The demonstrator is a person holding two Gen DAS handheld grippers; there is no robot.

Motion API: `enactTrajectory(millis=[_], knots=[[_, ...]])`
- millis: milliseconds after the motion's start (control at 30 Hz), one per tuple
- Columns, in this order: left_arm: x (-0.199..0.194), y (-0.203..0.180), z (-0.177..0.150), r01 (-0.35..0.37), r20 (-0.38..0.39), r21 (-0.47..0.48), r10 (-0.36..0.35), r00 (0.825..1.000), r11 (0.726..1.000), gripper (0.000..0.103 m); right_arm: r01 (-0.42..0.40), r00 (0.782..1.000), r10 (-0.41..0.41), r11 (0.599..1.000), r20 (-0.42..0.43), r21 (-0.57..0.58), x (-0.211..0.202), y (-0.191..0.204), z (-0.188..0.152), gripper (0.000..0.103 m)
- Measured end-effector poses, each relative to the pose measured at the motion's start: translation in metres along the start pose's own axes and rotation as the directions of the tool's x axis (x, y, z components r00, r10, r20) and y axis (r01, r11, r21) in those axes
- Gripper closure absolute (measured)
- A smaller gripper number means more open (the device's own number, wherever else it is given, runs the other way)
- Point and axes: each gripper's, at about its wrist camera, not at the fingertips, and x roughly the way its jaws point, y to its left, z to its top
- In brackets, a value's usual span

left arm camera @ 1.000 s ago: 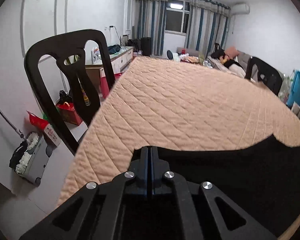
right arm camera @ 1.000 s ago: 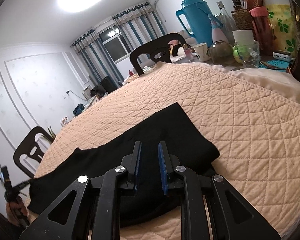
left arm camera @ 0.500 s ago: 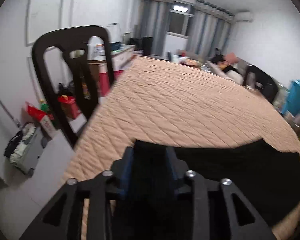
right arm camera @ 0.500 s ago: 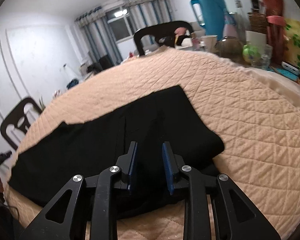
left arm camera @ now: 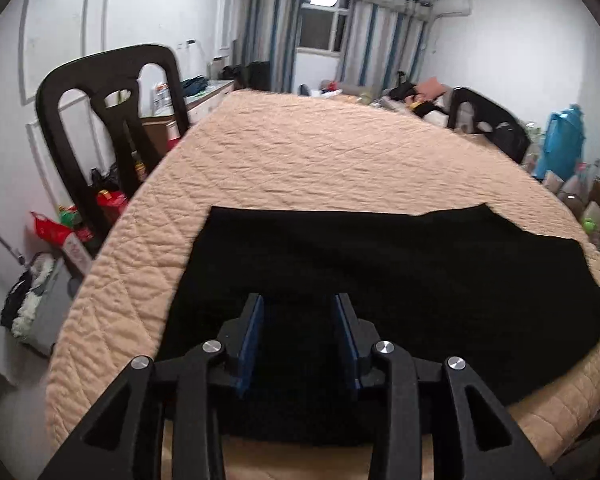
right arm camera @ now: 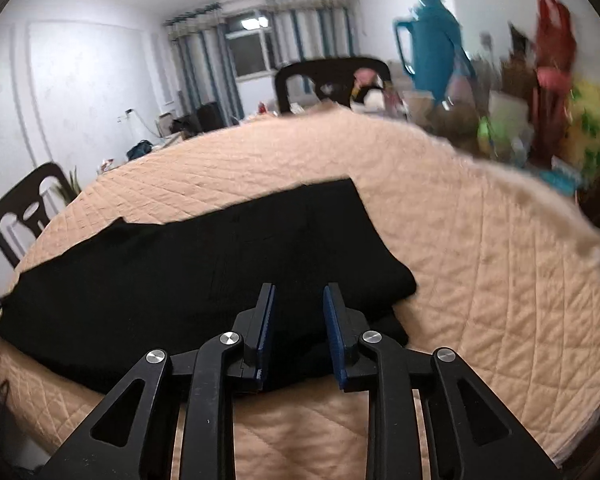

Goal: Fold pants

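The black pants [left arm camera: 380, 280] lie spread lengthwise across the near part of the tabletop [left arm camera: 320, 152], which is covered in a peach quilted cloth, with one end already doubled over on itself at the side seen from the right wrist view, where a second layer shows beneath the top edge. They lie flat and close to the near edge, probably so both ends can be reached for the next fold. The left tool [left arm camera: 298, 336] hovers over the cloth at the leg end with its jaws parted and nothing pinched between the blue pads; the right tool [right arm camera: 298, 328] is likewise open above the doubled end, holding nothing. Compared with a second ago, the left tool has gone from shut tight on the corner of the fabric to open, and it has drawn back so that more of the pants shows ahead of it. The right tool's jaws have widened a little, and its view has rolled, the far chair [right arm camera: 332, 80] and teal flask [right arm camera: 436, 48] shifting.
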Motion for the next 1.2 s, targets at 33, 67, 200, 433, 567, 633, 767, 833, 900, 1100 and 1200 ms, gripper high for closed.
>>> enactTrajectory(millis=[33, 67, 200, 433, 567, 633, 767, 833, 900, 1100, 1200], knots=[[0.000, -0.003, 0.000, 0.020, 0.003, -0.001, -0.020, 1.000, 1.000, 0.063, -0.019, 1.000, 0.019, 1.000, 0.005, -0.008, 0.000, 0.004, 0.000, 0.078], [0.001, -0.008, -0.002, 0.041, 0.003, 0.003, -0.041, 0.999, 0.999, 0.063, -0.052, 0.999, 0.052, 0.998, 0.003, -0.021, 0.002, 0.012, 0.000, 0.078], [0.015, -0.023, -0.009, 0.063, -0.038, 0.015, -0.062, 0.997, 0.998, 0.062, -0.105, 0.992, 0.099, 0.992, -0.081, -0.077, 0.026, 0.034, -0.007, 0.078], [-0.001, -0.013, -0.016, 0.000, -0.014, -0.020, 0.000, 1.000, 1.000, 0.062, -0.093, 0.993, 0.087, 0.993, -0.078, -0.075, 0.021, 0.020, -0.011, 0.077], [0.000, -0.005, -0.017, -0.055, -0.007, -0.055, 0.054, 0.998, 0.997, 0.062, -0.087, 0.994, 0.082, 0.994, -0.066, -0.073, 0.022, 0.024, -0.008, 0.077], [0.000, -0.001, -0.018, -0.072, -0.004, -0.068, 0.072, 0.997, 0.995, 0.062, -0.087, 0.994, 0.082, 0.993, -0.068, -0.076, 0.023, 0.028, -0.008, 0.076], [-0.002, 0.009, -0.018, -0.122, 0.005, -0.086, 0.122, 0.992, 0.989, 0.060, -0.093, 0.994, 0.089, 0.993, -0.067, -0.069, 0.024, 0.029, -0.008, 0.076], [-0.003, 0.016, -0.020, -0.136, 0.006, -0.101, 0.137, 0.991, 0.986, 0.056, -0.097, 0.994, 0.092, 0.993, -0.066, -0.065, 0.024, 0.028, -0.008, 0.075], [-0.004, 0.023, -0.020, -0.137, 0.009, -0.116, 0.139, 0.990, 0.984, 0.055, -0.098, 0.993, 0.094, 0.993, -0.065, -0.060, 0.023, 0.027, -0.008, 0.075], [-0.004, 0.041, -0.023, -0.140, 0.016, -0.150, 0.144, 0.989, 0.979, 0.047, -0.096, 0.994, 0.093, 0.994, -0.062, -0.056, 0.024, 0.029, -0.008, 0.075], [-0.003, 0.044, -0.024, -0.123, 0.031, -0.156, 0.130, 0.991, 0.980, 0.046, -0.097, 0.994, 0.093, 0.994, -0.060, -0.055, 0.024, 0.029, -0.008, 0.075]])
